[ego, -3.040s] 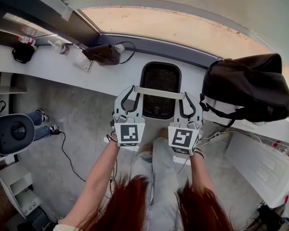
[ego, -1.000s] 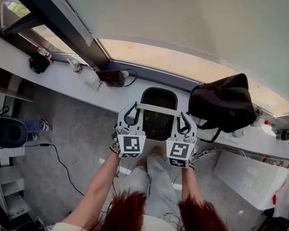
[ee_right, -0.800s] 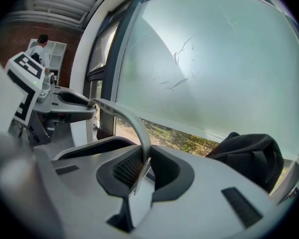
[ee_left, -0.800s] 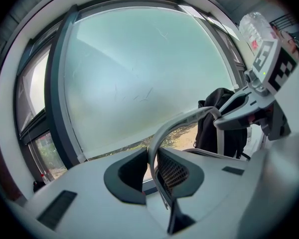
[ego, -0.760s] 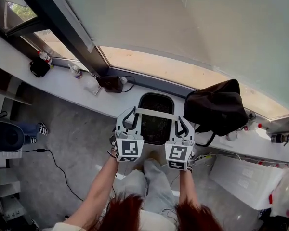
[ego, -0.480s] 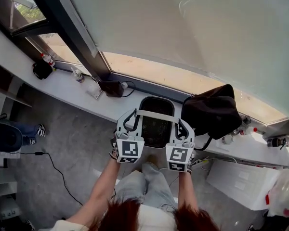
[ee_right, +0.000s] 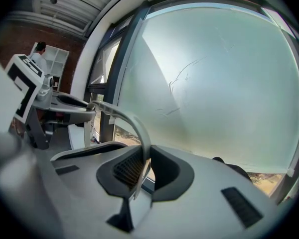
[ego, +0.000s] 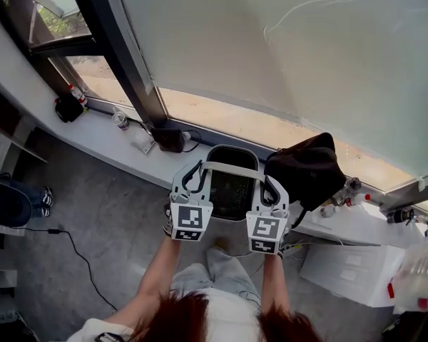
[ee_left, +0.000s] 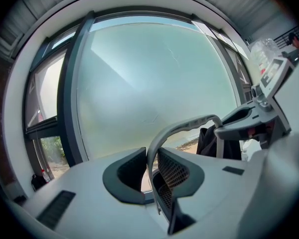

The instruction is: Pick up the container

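A black mesh container (ego: 232, 187) with a grey bail handle (ego: 232, 167) hangs in the air before the window ledge, carried by both grippers. My left gripper (ego: 192, 171) holds the handle's left end. In the left gripper view the handle (ee_left: 184, 126) runs down between the dark pads (ee_left: 177, 171) of that gripper (ee_left: 150, 171), whose jaws are opening slightly while still touching it. My right gripper (ego: 271, 180) is shut on the handle's right end; in the right gripper view the strip (ee_right: 124, 116) sits pinched in the gripper (ee_right: 145, 171).
A black bag (ego: 310, 169) lies on the white ledge (ego: 114, 137) right of the container. A dark pouch with a cable (ego: 170, 140), a cup (ego: 118, 119) and a bottle (ego: 76, 93) sit further left. A dark window post (ego: 121, 48) rises behind. White boxes (ego: 342, 269) stand at lower right.
Both grippers have risen with the container, which now hangs level with the ledge and nearer the window. The head view has tilted up, showing more glass.
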A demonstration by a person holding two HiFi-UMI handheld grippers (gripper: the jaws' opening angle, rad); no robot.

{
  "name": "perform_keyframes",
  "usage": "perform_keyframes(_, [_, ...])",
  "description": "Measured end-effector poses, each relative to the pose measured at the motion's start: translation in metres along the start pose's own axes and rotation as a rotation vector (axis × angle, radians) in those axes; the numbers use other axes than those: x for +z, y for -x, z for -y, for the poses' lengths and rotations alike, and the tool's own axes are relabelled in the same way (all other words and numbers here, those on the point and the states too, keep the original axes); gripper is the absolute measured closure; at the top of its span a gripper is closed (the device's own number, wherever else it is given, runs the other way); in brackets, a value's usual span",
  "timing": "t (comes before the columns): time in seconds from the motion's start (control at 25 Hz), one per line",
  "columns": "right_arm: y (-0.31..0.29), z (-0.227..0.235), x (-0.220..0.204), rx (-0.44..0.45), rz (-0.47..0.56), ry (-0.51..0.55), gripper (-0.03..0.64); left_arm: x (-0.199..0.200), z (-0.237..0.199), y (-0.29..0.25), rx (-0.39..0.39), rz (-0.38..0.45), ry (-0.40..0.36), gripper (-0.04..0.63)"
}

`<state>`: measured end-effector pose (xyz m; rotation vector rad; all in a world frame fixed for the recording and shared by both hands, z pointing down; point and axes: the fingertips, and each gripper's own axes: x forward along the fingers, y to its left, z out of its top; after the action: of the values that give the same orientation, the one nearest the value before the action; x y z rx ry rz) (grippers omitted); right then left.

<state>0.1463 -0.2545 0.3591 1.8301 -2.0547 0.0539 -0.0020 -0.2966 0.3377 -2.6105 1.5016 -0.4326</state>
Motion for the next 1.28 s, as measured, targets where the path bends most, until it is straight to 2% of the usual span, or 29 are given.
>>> perform_keyframes(0.28, [0.033,-0.009,0.036,-0.01,0.038,0.011,0.557,0.031,-0.011,0.037,-0.011,0.023,0.021,0.515])
perform_keyframes(0.76, [0.092,-0.034,0.093,-0.036,0.119,0.023,0.558,0.081,-0.029,0.106,-0.04,0.081,-0.002,0.515])
perform_keyframes(1.28, [0.169,-0.052,0.138,-0.09,0.234,0.033,0.561,0.124,-0.027,0.187,-0.078,0.179,-0.031,0.517])
